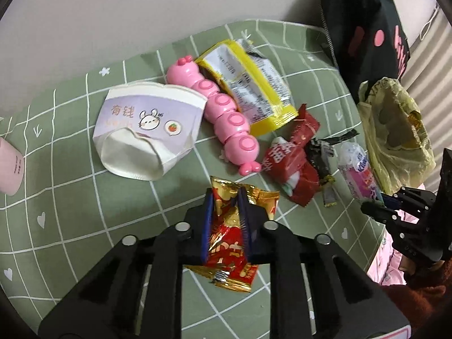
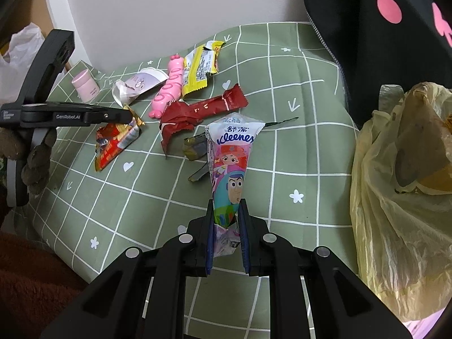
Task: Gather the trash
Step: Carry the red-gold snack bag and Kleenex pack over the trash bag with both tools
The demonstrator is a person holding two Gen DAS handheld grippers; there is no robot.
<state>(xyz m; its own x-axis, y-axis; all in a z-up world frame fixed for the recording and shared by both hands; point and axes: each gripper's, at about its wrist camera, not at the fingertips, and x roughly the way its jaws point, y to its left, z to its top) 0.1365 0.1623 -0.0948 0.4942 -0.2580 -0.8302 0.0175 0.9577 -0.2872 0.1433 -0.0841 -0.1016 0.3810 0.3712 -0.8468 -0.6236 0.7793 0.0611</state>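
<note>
Gold-and-red foil snack wrapper (image 1: pixel 230 227) sits clamped between the blue pads of the left tongs (image 1: pixel 226 220), crumpled, its lower end hanging out beneath the fingers. Right tongs (image 2: pixel 227 226) grip a Kleenex tissue packet (image 2: pixel 230 169) by its narrow end; the wide end points away from the tongs, above the green checked cloth (image 2: pixel 296 147) covering the tabletop.

Ahead of the left tongs: a pink caterpillar toy (image 1: pixel 223 115), lying diagonally. Touching its far side, a yellow wrapper (image 1: pixel 248 84). To the toy's left, a flattened paper cup (image 1: pixel 147 130) printed with a mouse. Ahead and right of the left tongs, a crumpled red wrapper (image 1: pixel 291 158) with a dark wrapper scrap (image 1: pixel 322 161) just beside it.

Right of the right tongs: a yellowish plastic bag (image 2: pixel 395 197), mouth open, standing at the cloth's edge. A black cushion with pink dots (image 2: pixel 367 28) rises behind it. Far left of the right tongs, a small pink jar (image 2: pixel 84 84) rests on the cloth near the wall.
</note>
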